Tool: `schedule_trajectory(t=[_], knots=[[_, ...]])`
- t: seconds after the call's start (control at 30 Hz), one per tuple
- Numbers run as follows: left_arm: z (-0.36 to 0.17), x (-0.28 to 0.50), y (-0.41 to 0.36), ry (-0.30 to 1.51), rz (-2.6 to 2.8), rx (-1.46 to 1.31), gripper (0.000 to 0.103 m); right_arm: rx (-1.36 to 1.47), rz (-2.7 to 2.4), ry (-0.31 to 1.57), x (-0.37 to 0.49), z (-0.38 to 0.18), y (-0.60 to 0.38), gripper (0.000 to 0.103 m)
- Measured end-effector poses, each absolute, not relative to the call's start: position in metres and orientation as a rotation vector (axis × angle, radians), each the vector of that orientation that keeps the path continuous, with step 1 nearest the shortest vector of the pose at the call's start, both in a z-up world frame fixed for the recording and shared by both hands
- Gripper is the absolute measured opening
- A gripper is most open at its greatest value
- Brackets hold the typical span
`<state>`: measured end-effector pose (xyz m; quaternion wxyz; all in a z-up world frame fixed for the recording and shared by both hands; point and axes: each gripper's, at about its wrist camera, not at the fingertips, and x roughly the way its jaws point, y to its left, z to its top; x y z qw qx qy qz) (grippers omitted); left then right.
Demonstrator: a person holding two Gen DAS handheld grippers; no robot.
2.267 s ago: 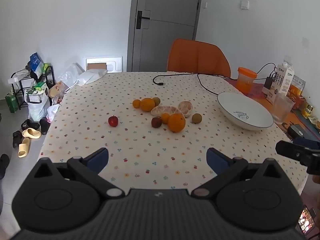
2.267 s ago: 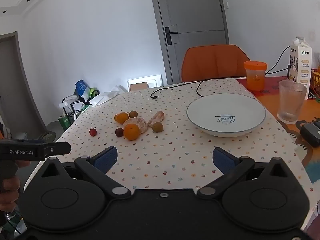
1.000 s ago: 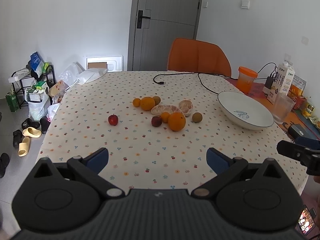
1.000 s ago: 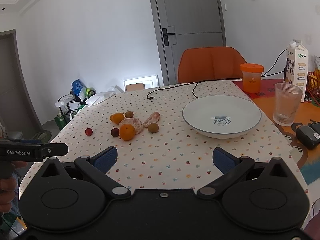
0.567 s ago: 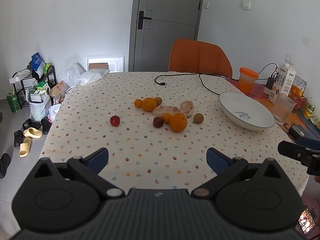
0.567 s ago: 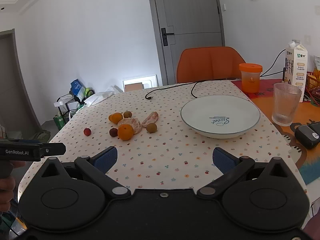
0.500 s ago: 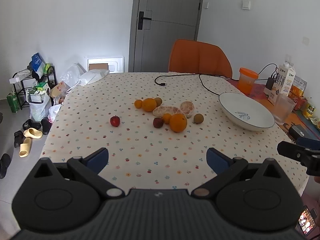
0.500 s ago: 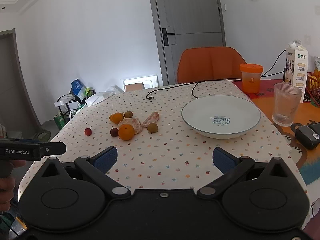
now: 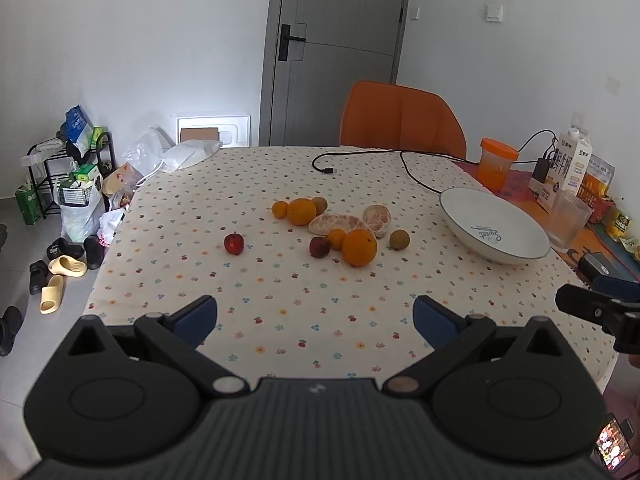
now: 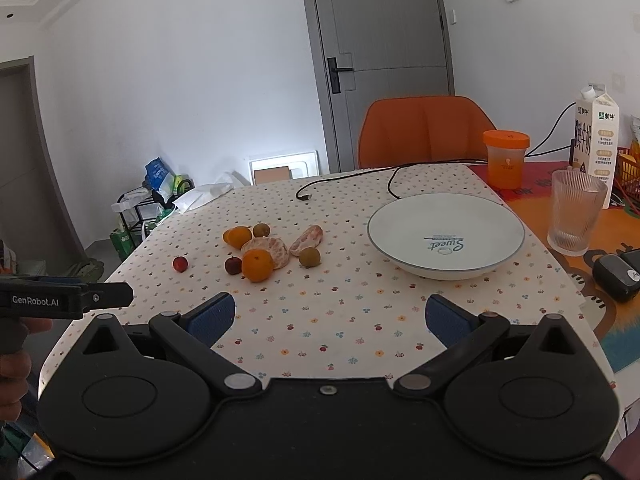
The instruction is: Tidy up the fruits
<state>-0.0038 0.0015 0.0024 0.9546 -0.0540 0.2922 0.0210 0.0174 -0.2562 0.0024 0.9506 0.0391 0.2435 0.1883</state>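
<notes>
Several fruits lie in a loose cluster mid-table: a large orange (image 9: 359,247) (image 10: 257,265), a second orange (image 9: 302,211), peeled citrus pieces (image 9: 340,224) (image 10: 272,250), a dark plum (image 9: 319,247), a brown round fruit (image 9: 399,239) (image 10: 309,257), and a small red fruit (image 9: 234,243) (image 10: 180,263) apart to the left. An empty white plate (image 9: 516,254) (image 10: 400,256) sits to the right of them. My left gripper (image 9: 315,316) and right gripper (image 10: 330,316) both hover open above the near table edge, holding nothing.
A black cable (image 9: 360,160) runs across the far side of the table. An orange cup (image 10: 505,159), a milk carton (image 10: 596,140), a ribbed glass (image 10: 574,216) and a black device (image 10: 616,278) stand right of the plate. An orange chair (image 9: 402,120) is behind the table.
Both views have shifted only slightly; the fruits and plate lie where they were. Both grippers stay open.
</notes>
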Motion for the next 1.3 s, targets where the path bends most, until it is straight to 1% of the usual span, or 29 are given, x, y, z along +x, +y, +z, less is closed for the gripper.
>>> schedule_trajectory(t=[0.3, 0.57, 0.93, 1.13, 1.2, 1.3], knots=[[0.008, 0.002, 0.005, 0.59, 0.043, -0.11, 0.103, 0.076, 0.39, 0.493, 0.022, 0.004, -0.255, 0.103], [0.005, 0.013, 0.009, 0.603, 0.048, -0.114, 0.103, 0.071, 0.407, 0.507, 0.029, 0.0, -0.252, 0.103], [-0.001, 0.032, 0.018, 0.577, 0.044, -0.138, 0.103, 0.091, 0.461, 0.506, 0.049, -0.004, -0.248, 0.103], [-0.008, 0.046, 0.025, 0.571, 0.042, -0.155, 0.101, 0.113, 0.499, 0.493, 0.061, -0.008, -0.244, 0.103], [-0.01, 0.051, 0.027, 0.571, 0.044, -0.159, 0.099, 0.112, 0.515, 0.486, 0.064, -0.009, -0.242, 0.101], [-0.014, 0.06, 0.033, 0.584, 0.045, -0.182, 0.098, 0.106, 0.528, 0.49, 0.071, -0.01, -0.238, 0.094]])
